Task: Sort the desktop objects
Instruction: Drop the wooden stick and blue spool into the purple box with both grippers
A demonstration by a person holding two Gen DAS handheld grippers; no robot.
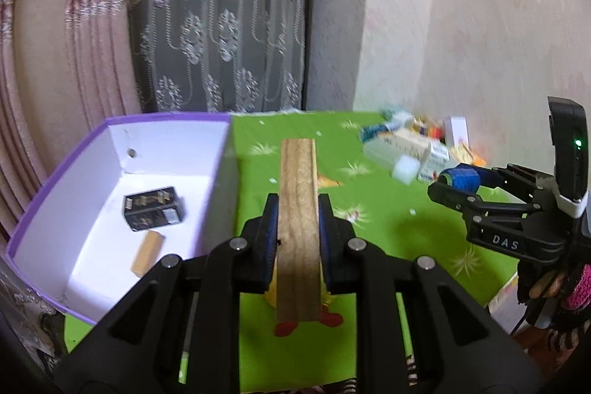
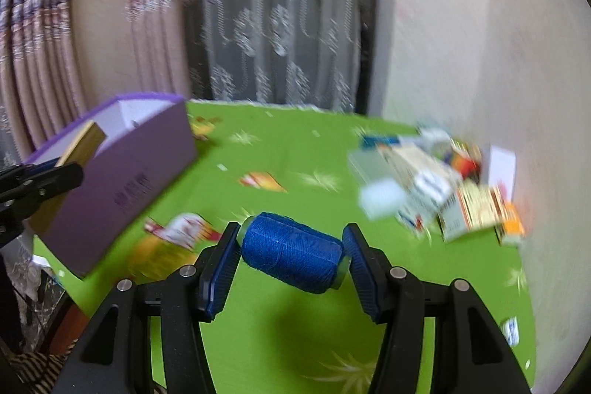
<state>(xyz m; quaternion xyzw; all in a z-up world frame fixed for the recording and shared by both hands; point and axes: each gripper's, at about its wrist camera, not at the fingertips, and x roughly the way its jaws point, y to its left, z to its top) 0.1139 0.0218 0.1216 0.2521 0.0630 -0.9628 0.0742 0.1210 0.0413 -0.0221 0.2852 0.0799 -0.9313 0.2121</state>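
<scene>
Left tongs (image 1: 297,239) clench a wooden block (image 1: 297,220) right of the purple box (image 1: 162,120); right tongs (image 2: 291,264) grasp a blue thread spool (image 2: 291,252) endwise, liable to roll free.

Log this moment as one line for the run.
left gripper: shut on wooden block | right gripper: shut on blue thread spool | purple box: open

Pink curtains (image 1: 44,69), lace sheer (image 1: 221,36), pale wall (image 1: 480,24)

Legible text: "DAS", white capitals on the black body of the right claw (image 1: 454,185). Print on the purple box (image 2: 122,187) and the far cartons is too blurred to read.
</scene>
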